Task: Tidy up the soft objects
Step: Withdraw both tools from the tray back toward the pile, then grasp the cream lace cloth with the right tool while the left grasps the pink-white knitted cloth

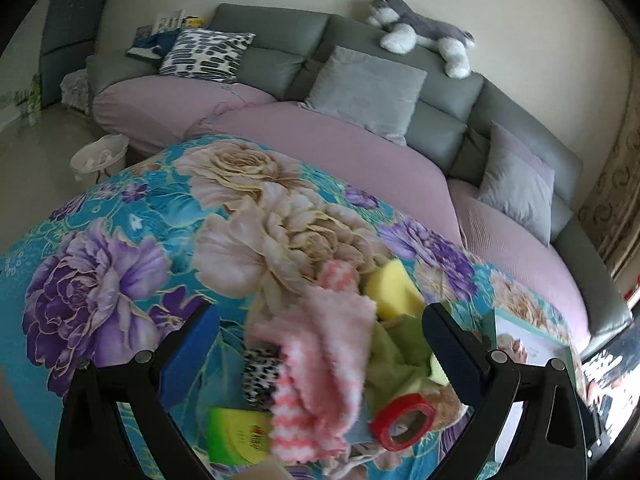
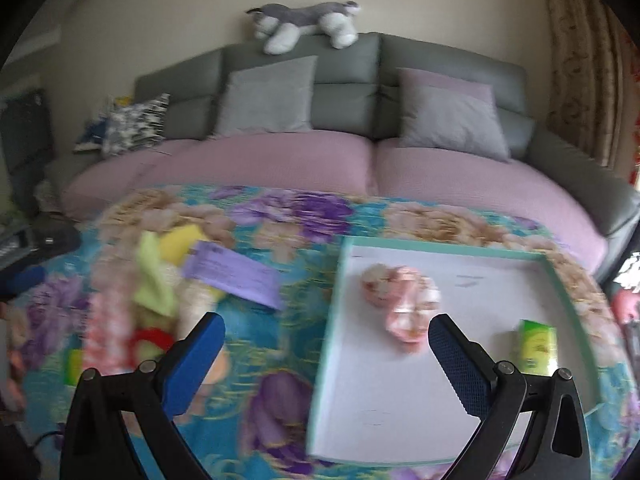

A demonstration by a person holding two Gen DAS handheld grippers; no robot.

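Note:
A pile of soft things lies on the floral tablecloth point(image 1: 120, 248): a pink fuzzy striped sock point(image 1: 316, 364), a yellow sponge point(image 1: 394, 290), a green cloth point(image 1: 394, 356), a leopard-print piece point(image 1: 260, 376). My left gripper point(image 1: 320, 344) is open, its fingers either side of the pink sock, just above it. In the right wrist view a white tray with a teal rim point(image 2: 400, 392) holds a pink crumpled cloth point(image 2: 404, 304) and a green packet point(image 2: 538, 344). My right gripper point(image 2: 326, 344) is open and empty over the tray's left edge.
A red tape roll point(image 1: 404, 420) and a green packet point(image 1: 236, 434) lie by the pile. A purple card point(image 2: 236, 276) lies on the cloth left of the tray. A sofa point(image 1: 320, 136) with cushions stands behind the table; a white bin point(image 1: 100, 158) is on the floor.

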